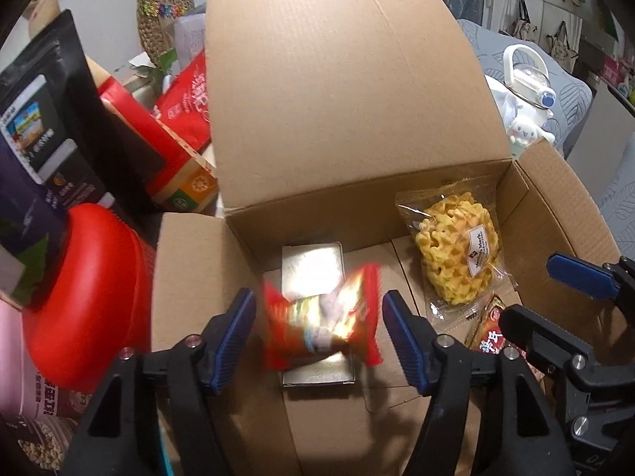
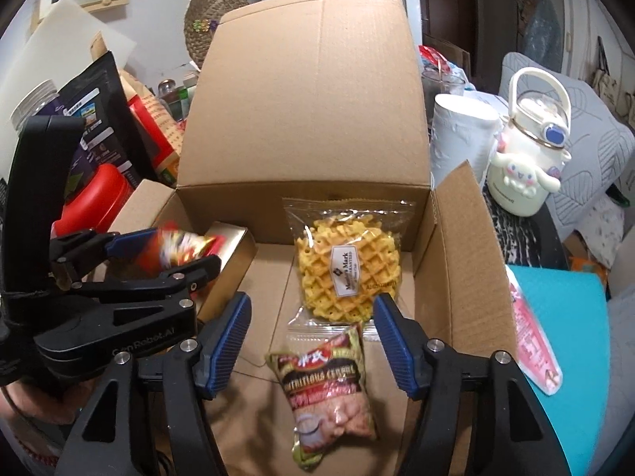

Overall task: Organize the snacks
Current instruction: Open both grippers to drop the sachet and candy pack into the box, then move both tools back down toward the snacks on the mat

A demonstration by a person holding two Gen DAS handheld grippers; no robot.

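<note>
Leftmost, outside the cardboard box (image 1: 357, 99), a red container (image 1: 87, 289) and dark pouches are seen standing just beside its left flap. Inside the box at the left, the left gripper (image 1: 317, 317) is held with its jaws apart, pads clear of the blurred red snack packet (image 1: 321, 325) lying between them above a gold tin (image 2: 228, 261); the packet is judged to be released there so that it lands on the box floor. Further right, the waffle pack (image 2: 345, 273) is seen resting flat by the far wall. Near it, the cereal sachet (image 2: 329, 388) lies between the parted, unclenched jaws of the right gripper (image 2: 313, 341), untouched. Rightmost, beyond the right flap, a white bottle (image 2: 528, 150) is kept outside the box.
</note>
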